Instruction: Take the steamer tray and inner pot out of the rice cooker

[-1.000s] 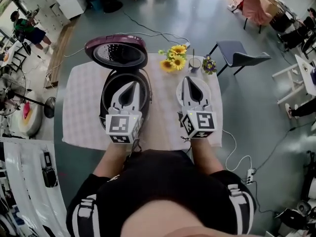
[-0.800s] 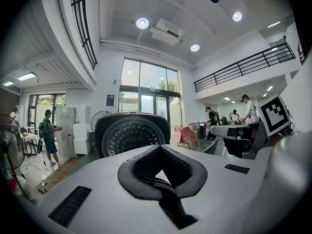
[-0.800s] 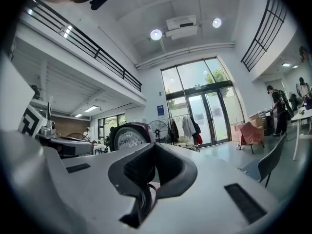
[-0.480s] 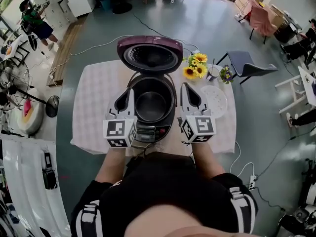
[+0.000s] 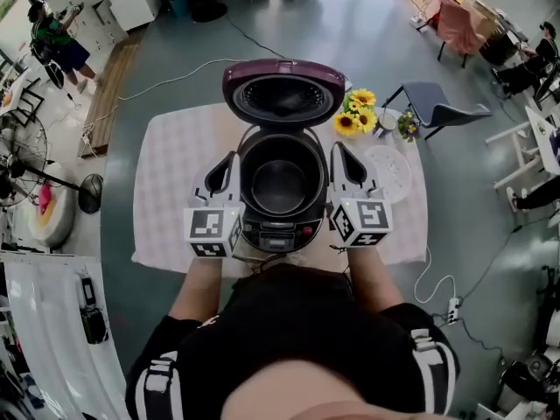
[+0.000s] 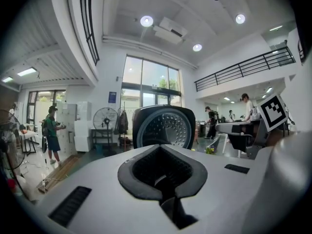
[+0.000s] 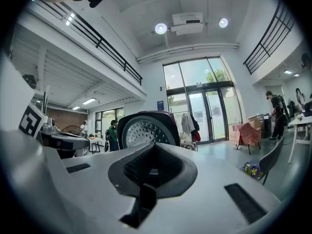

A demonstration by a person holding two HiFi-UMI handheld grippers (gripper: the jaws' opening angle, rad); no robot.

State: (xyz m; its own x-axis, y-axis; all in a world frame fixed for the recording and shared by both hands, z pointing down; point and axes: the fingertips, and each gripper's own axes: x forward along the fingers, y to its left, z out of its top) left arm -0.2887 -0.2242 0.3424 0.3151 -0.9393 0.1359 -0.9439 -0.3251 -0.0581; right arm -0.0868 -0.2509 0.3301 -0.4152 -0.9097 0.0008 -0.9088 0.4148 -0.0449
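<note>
The left gripper [image 5: 227, 164] and right gripper [image 5: 342, 157] both have their jaws pressed together on nothing, one at each side of the rice cooker [image 5: 278, 231]. The white steamer tray [image 5: 388, 171] seems already out and lies on the cloth [image 5: 175, 173] right of the cooker. The inner pot [image 5: 278, 186], seated inside the cooker, is likely next: the jaws must part and take its rim. Only the head view shows the pot and tray. Both gripper views catch just the raised lid [image 6: 164, 127] at the cooker's far edge.
</note>
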